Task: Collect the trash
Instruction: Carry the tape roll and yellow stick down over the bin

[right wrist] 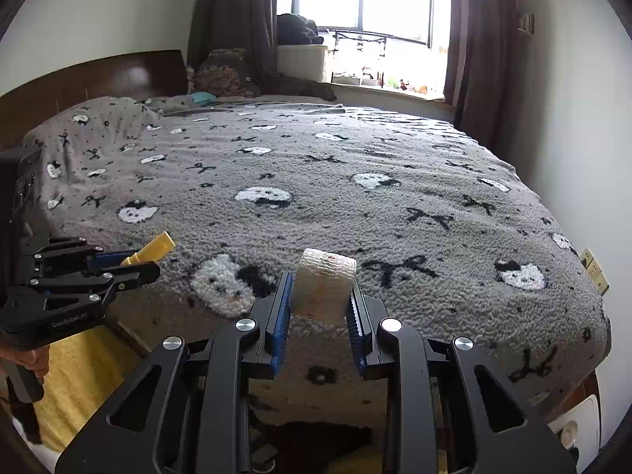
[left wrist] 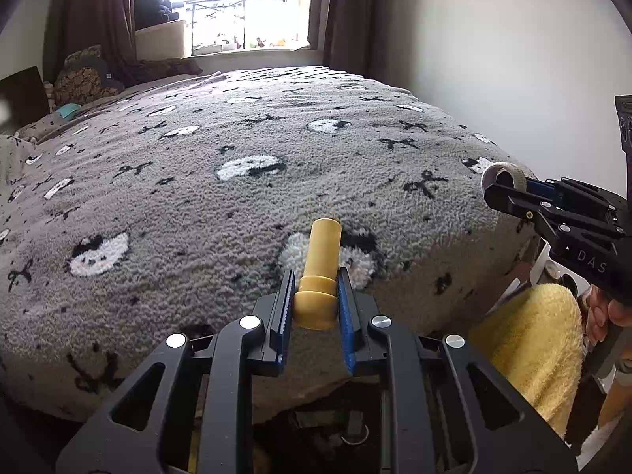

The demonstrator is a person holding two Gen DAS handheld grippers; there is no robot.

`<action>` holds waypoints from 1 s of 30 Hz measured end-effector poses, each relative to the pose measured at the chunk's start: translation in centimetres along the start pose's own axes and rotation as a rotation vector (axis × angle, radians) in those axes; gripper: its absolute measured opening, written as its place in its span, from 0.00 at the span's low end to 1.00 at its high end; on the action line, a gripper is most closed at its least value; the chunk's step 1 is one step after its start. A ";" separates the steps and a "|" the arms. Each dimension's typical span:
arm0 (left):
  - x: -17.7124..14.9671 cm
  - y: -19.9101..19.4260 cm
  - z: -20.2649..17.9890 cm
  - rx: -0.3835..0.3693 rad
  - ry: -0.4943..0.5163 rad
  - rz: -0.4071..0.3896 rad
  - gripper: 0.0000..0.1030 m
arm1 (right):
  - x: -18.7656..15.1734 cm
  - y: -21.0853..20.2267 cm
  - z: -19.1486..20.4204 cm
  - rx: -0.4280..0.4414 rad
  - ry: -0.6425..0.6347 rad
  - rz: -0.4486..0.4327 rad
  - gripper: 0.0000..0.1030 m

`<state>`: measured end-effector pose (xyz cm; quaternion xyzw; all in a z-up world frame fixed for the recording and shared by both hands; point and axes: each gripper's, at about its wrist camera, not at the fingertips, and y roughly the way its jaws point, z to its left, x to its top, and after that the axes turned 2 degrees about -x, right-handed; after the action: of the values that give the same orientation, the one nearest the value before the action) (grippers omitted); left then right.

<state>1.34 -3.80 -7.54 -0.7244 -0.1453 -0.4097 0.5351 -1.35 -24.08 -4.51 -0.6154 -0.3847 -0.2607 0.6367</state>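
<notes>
My left gripper [left wrist: 315,282] is shut on a yellow plastic tube [left wrist: 320,264] with a wider cap end, held above the near edge of the bed. It also shows at the left of the right wrist view [right wrist: 144,262] with the tube [right wrist: 156,248] sticking out. My right gripper [right wrist: 320,290] is shut on a white gauze roll [right wrist: 324,284] with a faint reddish stain. The right gripper shows at the right of the left wrist view [left wrist: 498,186], with the roll [left wrist: 507,173] in its tips.
A grey fleece blanket [right wrist: 355,205] with white cat faces and black bows covers the bed. A dark headboard [right wrist: 98,83] and pillows stand at the far left. A window with dark curtains [right wrist: 474,31] is behind. A yellow towel [left wrist: 533,347] hangs below the right gripper.
</notes>
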 end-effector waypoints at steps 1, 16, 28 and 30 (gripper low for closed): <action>-0.5 -0.2 -0.1 0.000 -0.005 0.003 0.19 | -0.4 -0.1 0.2 0.002 -0.002 0.006 0.26; -8.2 1.0 -0.7 -0.022 -0.067 0.143 0.19 | -7.6 2.5 2.6 0.089 0.018 0.199 0.26; -14.3 5.7 0.7 -0.026 -0.139 0.340 0.19 | -13.1 7.0 4.8 0.140 0.005 0.397 0.26; -15.0 6.3 0.9 -0.022 -0.145 0.365 0.19 | -13.6 7.5 5.1 0.150 0.007 0.423 0.26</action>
<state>-3.51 -2.02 -23.06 -0.7722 -0.0453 -0.2542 0.5805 -3.88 -20.23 -20.24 -0.6324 -0.2631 -0.0944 0.7225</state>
